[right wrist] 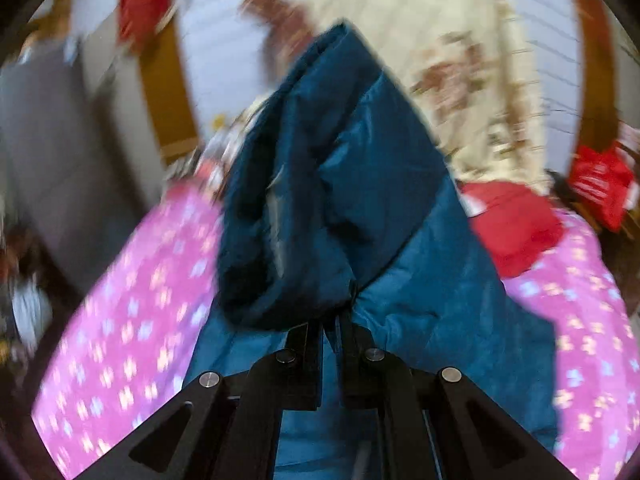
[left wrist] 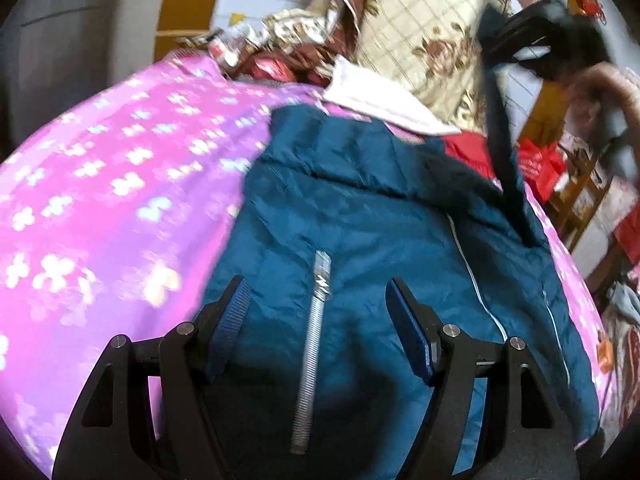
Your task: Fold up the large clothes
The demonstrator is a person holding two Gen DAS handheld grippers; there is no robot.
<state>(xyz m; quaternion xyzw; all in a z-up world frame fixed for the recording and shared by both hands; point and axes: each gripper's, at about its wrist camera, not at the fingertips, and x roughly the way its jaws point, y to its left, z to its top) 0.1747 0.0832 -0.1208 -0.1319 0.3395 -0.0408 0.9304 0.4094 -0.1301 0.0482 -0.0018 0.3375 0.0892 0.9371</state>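
Observation:
A large teal padded jacket [left wrist: 360,216] lies on a pink flowered bed cover [left wrist: 100,184]. My left gripper [left wrist: 318,300] is open just above the jacket's near part, its blue pads either side of a silver zipper [left wrist: 316,340]. My right gripper [left wrist: 516,40] shows at the upper right of the left wrist view, lifting a dark strip of the jacket [left wrist: 504,148]. In the right wrist view my right gripper [right wrist: 332,320] is shut on a fold of the teal jacket [right wrist: 340,184], which hangs bunched above the bed.
A cream floral quilt [left wrist: 424,32] and a white cloth [left wrist: 380,100] are piled at the bed's far side, with a red garment [right wrist: 516,224] beside the jacket. Wooden furniture with red bags [left wrist: 544,168] stands to the right. The pink cover [right wrist: 132,308] spreads left.

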